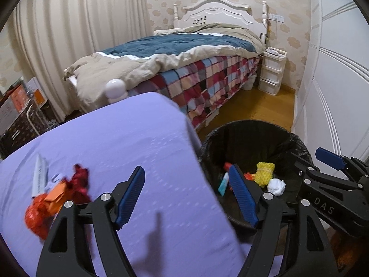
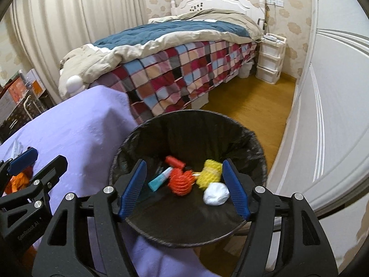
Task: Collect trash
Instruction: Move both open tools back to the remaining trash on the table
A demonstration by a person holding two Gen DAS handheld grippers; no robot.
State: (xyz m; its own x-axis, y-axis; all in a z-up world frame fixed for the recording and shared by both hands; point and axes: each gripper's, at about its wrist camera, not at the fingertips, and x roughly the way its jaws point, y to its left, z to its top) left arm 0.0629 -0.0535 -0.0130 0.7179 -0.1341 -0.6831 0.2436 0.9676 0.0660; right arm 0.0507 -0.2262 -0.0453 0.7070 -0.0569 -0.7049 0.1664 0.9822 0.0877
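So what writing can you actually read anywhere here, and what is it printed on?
"DAS": on the black arm of the right gripper, seen from the left wrist view.
"GenRobot.AI": on the black body of the left gripper, seen from the right wrist view.
White wrapper on the purple cloth: printed, but too blurred to read.
Boxes at far left: too small to read.

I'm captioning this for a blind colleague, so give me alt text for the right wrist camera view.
The open right gripper hangs over a black-lined trash bin holding an orange net ball, yellow foam net, white paper wad and small teal tube. A purple-covered table lies left, a bed with a plaid blanket behind.
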